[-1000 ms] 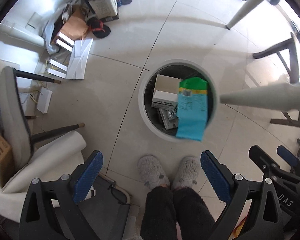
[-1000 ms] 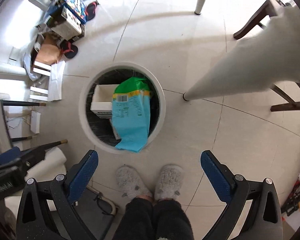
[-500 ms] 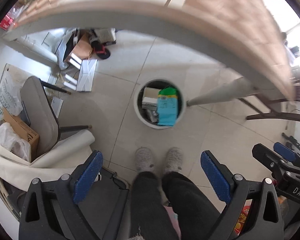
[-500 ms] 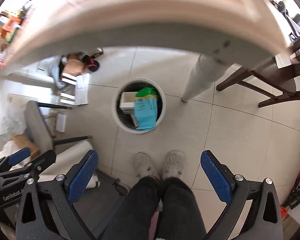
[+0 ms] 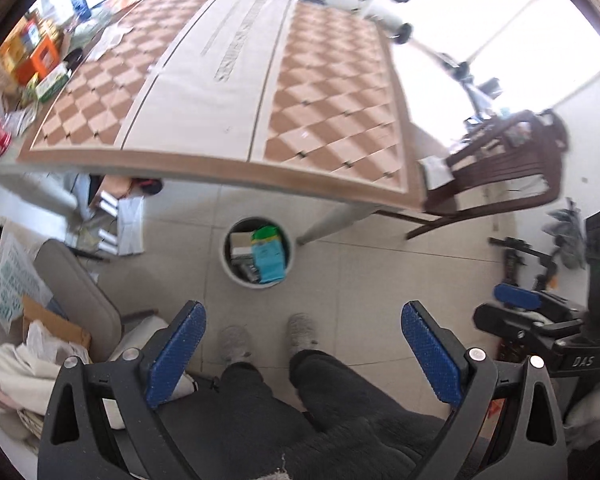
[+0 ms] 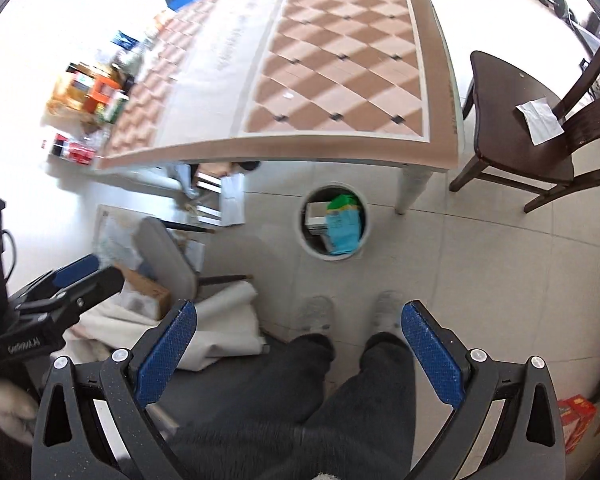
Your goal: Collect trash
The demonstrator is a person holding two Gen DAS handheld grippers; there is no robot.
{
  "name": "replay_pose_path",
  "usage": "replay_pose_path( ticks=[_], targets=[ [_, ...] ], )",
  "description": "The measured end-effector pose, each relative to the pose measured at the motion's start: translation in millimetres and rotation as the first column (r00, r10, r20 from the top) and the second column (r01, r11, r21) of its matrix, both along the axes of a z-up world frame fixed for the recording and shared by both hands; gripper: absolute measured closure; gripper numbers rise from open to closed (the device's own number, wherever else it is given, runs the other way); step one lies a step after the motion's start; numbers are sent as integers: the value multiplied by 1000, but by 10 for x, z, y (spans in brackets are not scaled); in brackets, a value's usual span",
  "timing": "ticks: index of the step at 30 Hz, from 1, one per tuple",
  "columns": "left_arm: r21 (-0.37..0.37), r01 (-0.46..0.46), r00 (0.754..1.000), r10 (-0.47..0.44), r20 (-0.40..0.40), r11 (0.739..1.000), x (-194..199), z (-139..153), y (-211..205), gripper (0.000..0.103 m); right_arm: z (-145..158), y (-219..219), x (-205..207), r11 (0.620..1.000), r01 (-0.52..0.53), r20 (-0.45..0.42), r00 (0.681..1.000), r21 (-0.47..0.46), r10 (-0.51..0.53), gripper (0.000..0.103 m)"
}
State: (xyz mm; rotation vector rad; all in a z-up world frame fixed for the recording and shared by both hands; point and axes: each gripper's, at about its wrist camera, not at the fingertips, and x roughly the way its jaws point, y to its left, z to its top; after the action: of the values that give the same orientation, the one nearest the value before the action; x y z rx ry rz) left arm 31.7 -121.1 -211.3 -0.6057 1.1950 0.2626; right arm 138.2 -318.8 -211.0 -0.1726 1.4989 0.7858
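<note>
Blue rubber pads line both grippers, and both sets of jaws are spread wide with nothing between them. The left gripper (image 5: 302, 344) hangs in the air over the person's dark trousers and grey slippers (image 5: 234, 338), touching nothing; the right gripper (image 6: 298, 340) does the same, and it also shows at the right edge of the left view.

The trash sits down on the floor in a round white bin (image 5: 259, 253) just in front of the slippers — a teal and green packet (image 5: 269, 258) lies on top, its lower end resting over the rim, with a white box (image 5: 240, 242) beside it. Whatever is deeper in the bin is too small and dark to make out.

Left of the bin there's a grey chair (image 5: 78, 300) with white cloth and a cardboard box (image 5: 54, 326) near it, plus a blurry heap of papers under the table. The big checkered table (image 5: 236, 92) overhangs the floor behind the bin; one white table leg (image 5: 336, 222) stands just to the bin's right. Boxes and cans (image 6: 86, 116) crowd the table's far left end — washed out in the right view. Further right stands a dark wooden chair (image 6: 516, 140) with a white paper (image 6: 540, 120) on its seat.
</note>
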Motion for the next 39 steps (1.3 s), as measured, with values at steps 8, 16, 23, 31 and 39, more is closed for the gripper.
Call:
replay_pose_path(
  ticks=[8, 16, 23, 31, 39],
  targets=[
    [-50, 103, 992, -99, 74, 993, -344, 480, 105, 3, 764, 14, -660, 994, 80, 1, 997, 79, -80, 0],
    [-61, 149, 986, -143, 84, 987, -593, 637, 108, 3, 946, 63, -1096, 989, 108, -10, 994, 104, -107, 0],
    [-44, 133, 987, -128, 96, 990, -643, 683, 125, 3, 1027, 120, -1122, 989, 86, 14, 996, 118, -88, 0],
    [-35, 101, 991, -97, 97, 994, -621, 692, 111, 0, 1024, 158, -1025, 989, 67, 13, 997, 129, -70, 0],
    [-43, 74, 993, -69, 100, 996, -629, 677, 59, 0, 1013, 166, -1011, 990, 65, 12, 998, 128, -67, 0]
  ],
)
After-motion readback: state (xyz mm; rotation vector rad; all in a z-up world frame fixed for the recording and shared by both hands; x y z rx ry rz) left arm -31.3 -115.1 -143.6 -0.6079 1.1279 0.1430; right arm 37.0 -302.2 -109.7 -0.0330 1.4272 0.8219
